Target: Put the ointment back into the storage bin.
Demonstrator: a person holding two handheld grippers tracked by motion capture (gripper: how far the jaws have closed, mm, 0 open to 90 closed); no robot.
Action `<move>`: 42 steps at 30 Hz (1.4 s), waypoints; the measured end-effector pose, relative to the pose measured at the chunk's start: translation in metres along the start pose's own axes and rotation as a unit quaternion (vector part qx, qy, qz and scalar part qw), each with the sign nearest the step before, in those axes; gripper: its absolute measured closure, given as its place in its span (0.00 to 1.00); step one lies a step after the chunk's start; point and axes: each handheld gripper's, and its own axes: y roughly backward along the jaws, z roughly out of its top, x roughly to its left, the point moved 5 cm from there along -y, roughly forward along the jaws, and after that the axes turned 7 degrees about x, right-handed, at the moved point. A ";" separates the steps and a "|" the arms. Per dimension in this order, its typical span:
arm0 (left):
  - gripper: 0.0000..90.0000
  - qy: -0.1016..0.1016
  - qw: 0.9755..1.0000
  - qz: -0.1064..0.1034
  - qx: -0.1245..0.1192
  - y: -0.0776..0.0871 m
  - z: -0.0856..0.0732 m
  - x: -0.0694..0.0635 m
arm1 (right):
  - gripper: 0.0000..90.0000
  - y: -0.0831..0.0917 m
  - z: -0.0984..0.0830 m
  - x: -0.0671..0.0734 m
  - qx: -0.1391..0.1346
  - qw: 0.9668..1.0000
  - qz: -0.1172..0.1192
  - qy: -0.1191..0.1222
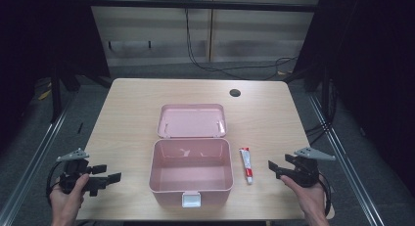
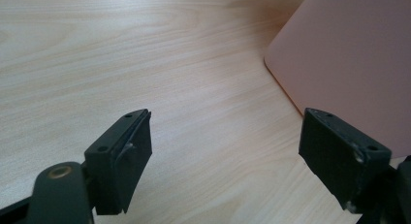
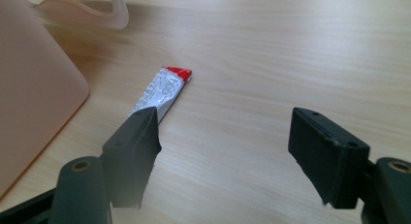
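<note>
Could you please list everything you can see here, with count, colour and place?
table: one, light wood, centre of the high view.
box: one, pink, open and empty, near the table's front edge, white latch at its front.
lid: one, pink, lying open behind the box.
tube: one, white with a red end, flat on the table right of the box.
hole: one, dark, round, far right part of the tabletop.
cables: several, black, on the floor behind the table.
left hand-held gripper: one, black, open, left of the box.
right hand-held gripper: one, black, open, right of the tube.
</note>
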 end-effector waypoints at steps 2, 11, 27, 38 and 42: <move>0.21 -0.001 1.000 -0.002 0.001 -0.001 0.001 -0.001 | 0.31 0.000 0.000 -0.001 0.009 1.000 0.005 -0.008; 0.21 0.001 1.000 -0.001 0.000 0.000 0.000 0.000 | 0.38 0.007 0.004 0.002 0.024 0.999 0.031 -0.005; 0.21 0.001 1.000 -0.001 0.000 0.001 0.000 0.000 | 0.57 0.009 0.014 0.015 0.061 0.997 0.050 0.011; 0.21 0.003 1.000 0.000 0.002 0.000 -0.002 0.001 | 0.58 0.013 0.026 0.023 0.118 0.991 0.066 -0.010; 0.21 0.004 1.000 -0.001 0.001 0.000 -0.002 0.001 | 0.57 0.011 0.029 0.028 0.142 0.987 0.074 -0.001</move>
